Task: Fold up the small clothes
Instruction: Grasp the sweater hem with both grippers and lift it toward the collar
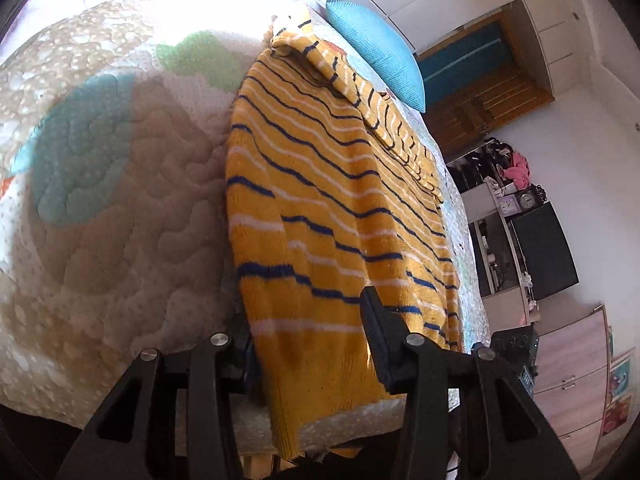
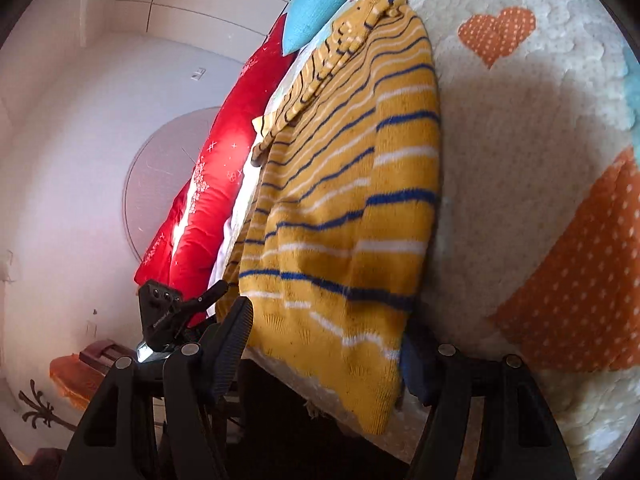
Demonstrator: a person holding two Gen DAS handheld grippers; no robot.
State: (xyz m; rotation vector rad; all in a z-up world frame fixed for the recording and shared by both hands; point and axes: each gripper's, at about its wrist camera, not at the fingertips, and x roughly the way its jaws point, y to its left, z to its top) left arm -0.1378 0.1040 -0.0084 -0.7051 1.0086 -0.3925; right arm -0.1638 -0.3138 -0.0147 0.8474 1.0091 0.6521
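Sweater (image 1: 340,216) lies flat on quilted bed (image 1: 120,220), hem over the edge. Left tongs (image 1: 308,344) and right tongs (image 2: 328,344) both spread wide, straddling hem. Blue pillow (image 1: 376,48) at 1 o'clock; red cushion (image 2: 208,184) at 10. Writing unreadable.

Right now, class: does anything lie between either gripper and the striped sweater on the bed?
Nothing visible does. The sweater lies flat on the quilt, and its hem already sits between the open jaws of both the left gripper and the right gripper. The blue pillow lies at the sweater's far end.
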